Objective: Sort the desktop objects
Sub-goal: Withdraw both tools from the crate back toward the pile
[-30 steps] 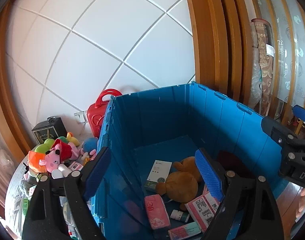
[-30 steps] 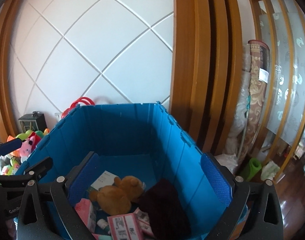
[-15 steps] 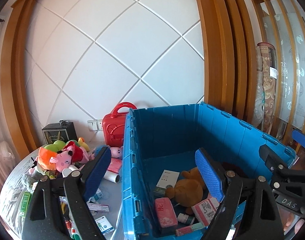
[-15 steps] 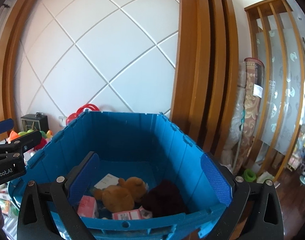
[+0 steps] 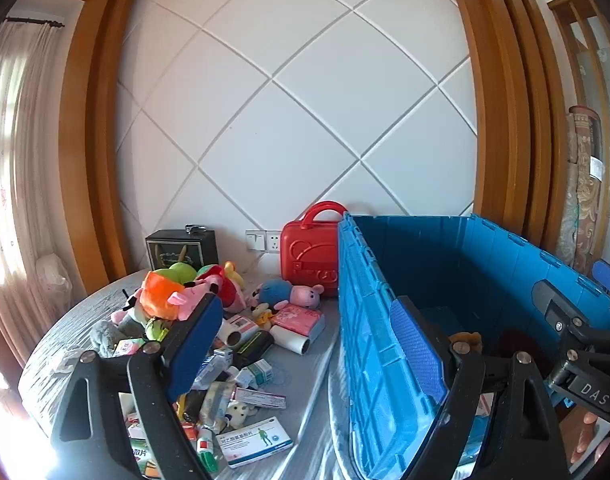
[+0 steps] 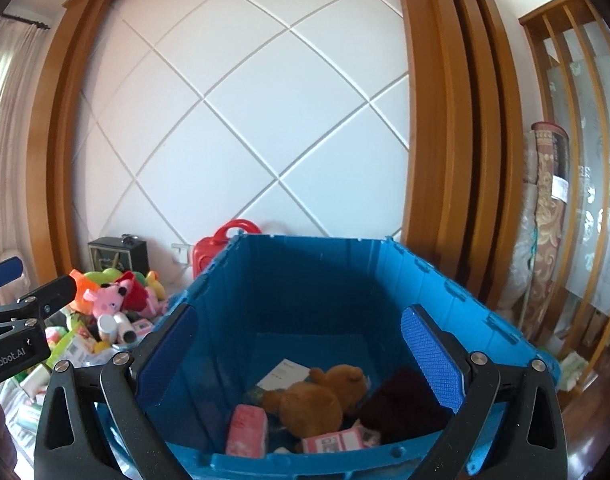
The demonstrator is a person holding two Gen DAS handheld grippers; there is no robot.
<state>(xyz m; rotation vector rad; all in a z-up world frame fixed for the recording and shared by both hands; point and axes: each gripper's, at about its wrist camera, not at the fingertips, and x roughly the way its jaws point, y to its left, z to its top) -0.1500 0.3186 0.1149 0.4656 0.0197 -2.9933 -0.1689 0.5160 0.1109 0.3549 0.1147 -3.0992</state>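
Note:
A blue plastic crate (image 5: 369, 320) (image 6: 305, 272) stands on the grey table, holding a brown teddy bear (image 6: 317, 396), a pink pack (image 6: 247, 430), a dark cloth (image 6: 405, 400) and small boxes. Left of it lies a pile of plush toys (image 5: 173, 296) and medicine boxes (image 5: 255, 440). My left gripper (image 5: 305, 344) is open and empty, straddling the crate's left wall. My right gripper (image 6: 305, 352) hangs open and empty before the crate's near wall. Each gripper shows at the other view's edge.
A red toy case (image 5: 311, 252) and a dark clock box (image 5: 183, 248) stand against the white panelled wall. Wooden door frames (image 6: 465, 140) and a rolled carpet (image 6: 545, 220) rise at the right. A curtain (image 5: 9, 160) hangs at the far left.
Both grippers have drawn back from over the crate and swung left. The left view now takes in the toy pile and table. Both stay open and empty.

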